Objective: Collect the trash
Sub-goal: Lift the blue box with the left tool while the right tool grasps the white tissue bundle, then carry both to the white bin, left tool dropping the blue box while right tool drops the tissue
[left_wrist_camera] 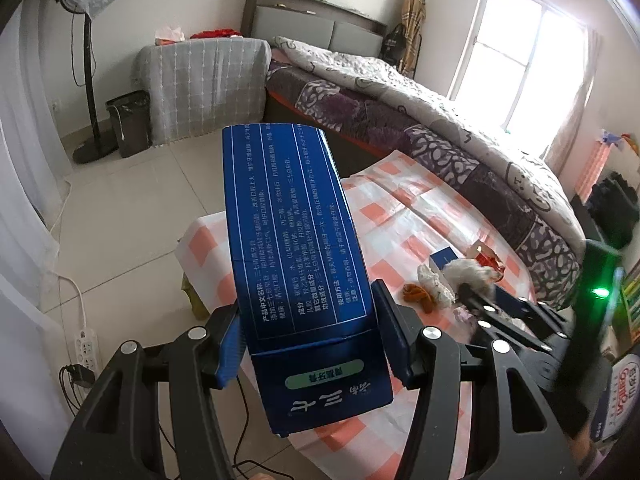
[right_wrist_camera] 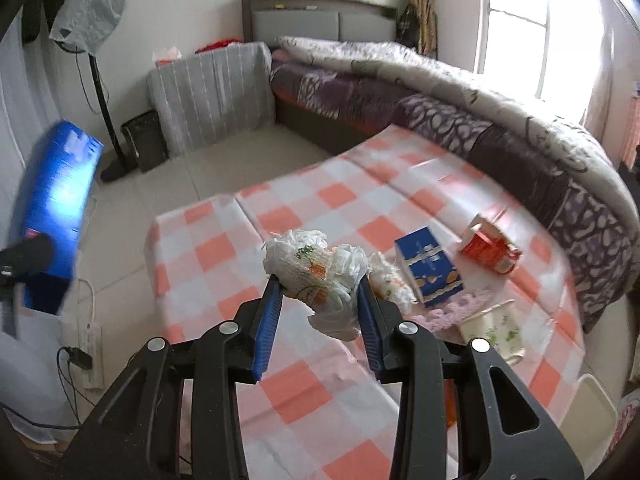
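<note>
Your right gripper (right_wrist_camera: 318, 294) is clamped on the crumpled plastic bag (right_wrist_camera: 320, 276), lifted off the table (right_wrist_camera: 280, 384). Your left gripper (left_wrist_camera: 308, 344) grips the blue box (left_wrist_camera: 296, 240), long axis pointing fwd along the fingers. The trash bin (left_wrist_camera: 130, 122) lies far ahead-left of both, nearer your left

long box (left_wrist_camera: 296, 248): deep blue, white print and ruled lines
crumpled bag (right_wrist_camera: 320, 276): white, orange and green marks
table (right_wrist_camera: 320, 208): orange-and-white check cloth
small box (right_wrist_camera: 430, 268): dark blue
carton (right_wrist_camera: 490, 250): red
cup (right_wrist_camera: 494, 332): cream, green sprigs
gripper pads (right_wrist_camera: 266, 320): blue
</note>
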Demonstrator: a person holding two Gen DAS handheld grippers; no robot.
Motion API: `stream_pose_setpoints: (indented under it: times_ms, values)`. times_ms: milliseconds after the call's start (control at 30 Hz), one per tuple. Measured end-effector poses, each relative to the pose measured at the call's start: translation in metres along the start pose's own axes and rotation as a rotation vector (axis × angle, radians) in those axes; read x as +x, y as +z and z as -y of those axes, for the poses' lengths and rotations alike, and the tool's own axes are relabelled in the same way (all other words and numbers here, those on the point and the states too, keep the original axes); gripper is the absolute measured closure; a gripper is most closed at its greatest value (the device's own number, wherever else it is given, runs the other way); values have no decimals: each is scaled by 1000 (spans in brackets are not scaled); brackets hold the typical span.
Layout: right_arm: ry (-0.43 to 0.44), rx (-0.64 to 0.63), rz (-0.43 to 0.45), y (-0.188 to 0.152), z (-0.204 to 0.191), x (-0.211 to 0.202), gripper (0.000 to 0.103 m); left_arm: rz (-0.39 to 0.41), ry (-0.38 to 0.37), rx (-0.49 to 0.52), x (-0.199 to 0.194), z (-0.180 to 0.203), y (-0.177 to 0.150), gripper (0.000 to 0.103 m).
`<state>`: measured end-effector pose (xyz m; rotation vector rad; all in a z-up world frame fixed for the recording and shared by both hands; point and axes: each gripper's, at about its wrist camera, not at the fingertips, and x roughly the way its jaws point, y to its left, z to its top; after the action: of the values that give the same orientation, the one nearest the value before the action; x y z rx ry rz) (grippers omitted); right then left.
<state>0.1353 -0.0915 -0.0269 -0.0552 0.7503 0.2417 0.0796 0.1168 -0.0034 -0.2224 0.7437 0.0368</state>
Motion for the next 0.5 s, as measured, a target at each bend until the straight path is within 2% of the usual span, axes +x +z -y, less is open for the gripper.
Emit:
stream_pose_setpoints:
  times_ms: [267,367,500]
  values:
    - [-5,59,66,-22,14,-44,67,10,2,45,0,14,-13,46]
    - [-18,79,91,-36,23,-49,67,11,4,77,3,27,-21,46]
    - [-22,147,76,-47,43,-47,67,23,8,118,6,42,-29,46]
